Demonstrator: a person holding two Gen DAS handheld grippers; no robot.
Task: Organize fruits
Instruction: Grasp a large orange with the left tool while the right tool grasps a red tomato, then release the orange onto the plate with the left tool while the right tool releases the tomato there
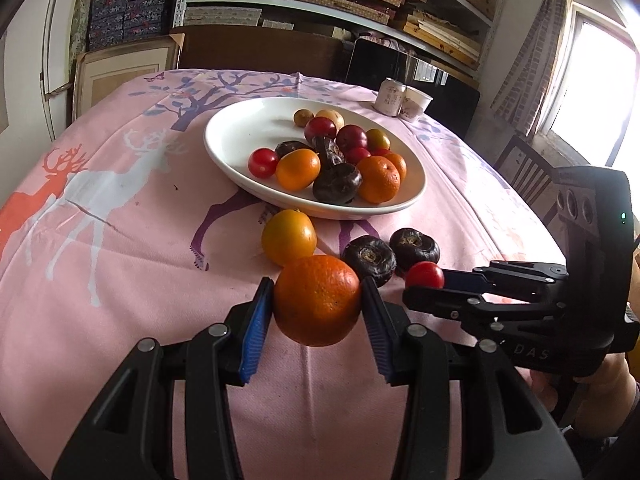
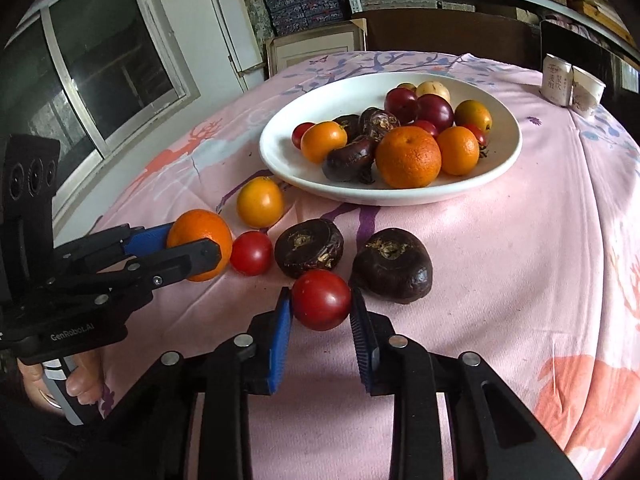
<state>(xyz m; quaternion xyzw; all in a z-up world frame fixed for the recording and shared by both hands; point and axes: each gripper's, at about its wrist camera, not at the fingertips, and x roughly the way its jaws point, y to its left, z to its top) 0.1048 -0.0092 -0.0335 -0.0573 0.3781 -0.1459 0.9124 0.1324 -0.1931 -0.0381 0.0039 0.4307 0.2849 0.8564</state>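
My left gripper (image 1: 318, 306) is shut on an orange (image 1: 317, 300), which also shows in the right wrist view (image 2: 199, 243). My right gripper (image 2: 321, 308) is shut on a red tomato (image 2: 321, 299), seen from the left wrist view too (image 1: 425, 275). A white plate (image 1: 232, 136) further back holds several oranges, red fruits and dark water chestnuts. On the cloth before the plate lie a yellow-orange fruit (image 2: 259, 202), another red tomato (image 2: 251, 253) and two dark water chestnuts (image 2: 309, 248) (image 2: 392, 265).
A pink tablecloth with deer print (image 1: 100, 200) covers the table. A can (image 1: 389, 97) and a paper cup (image 1: 416, 104) stand at the far right edge. A chair (image 1: 524, 168) is beside the table on the right. Shelves stand behind.
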